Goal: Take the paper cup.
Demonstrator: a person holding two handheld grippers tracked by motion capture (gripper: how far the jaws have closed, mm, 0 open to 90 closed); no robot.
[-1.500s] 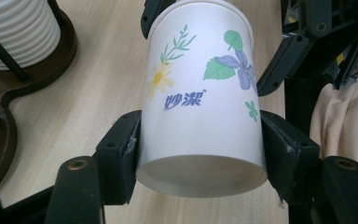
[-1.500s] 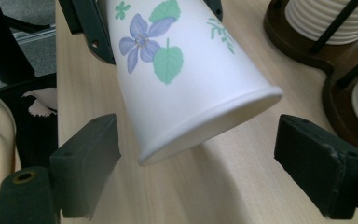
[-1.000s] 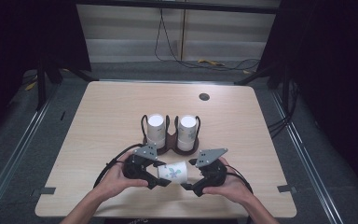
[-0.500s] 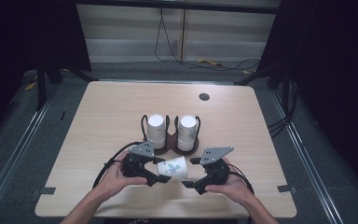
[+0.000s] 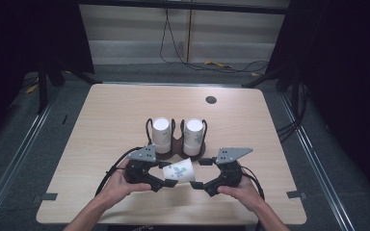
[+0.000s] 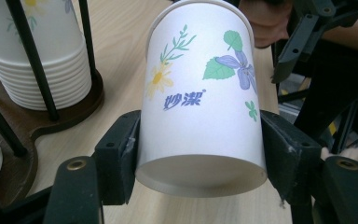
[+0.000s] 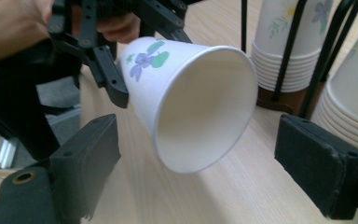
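A white paper cup (image 5: 180, 171) printed with flowers lies on its side above the table's front part, its base to the left. My left gripper (image 5: 167, 174) is shut on it near the base; in the left gripper view both pads (image 6: 121, 154) press its wall (image 6: 200, 93). My right gripper (image 5: 202, 173) faces the cup's open mouth (image 7: 205, 107). Its jaws have just been opening and stand wide on either side of the rim, with neither pad (image 7: 91, 149) touching it.
Behind the hands a dark wooden holder (image 5: 176, 147) with black wire posts carries two stacks of upturned cups (image 5: 161, 130) (image 5: 193, 132). A small dark disc (image 5: 211, 100) lies near the far edge of the light wooden table (image 5: 101, 120). Floor rails run along both sides.
The right gripper has drawn back slightly to the right from the cup's rim. The cup stays in the left gripper, its mouth now tipped a little higher.
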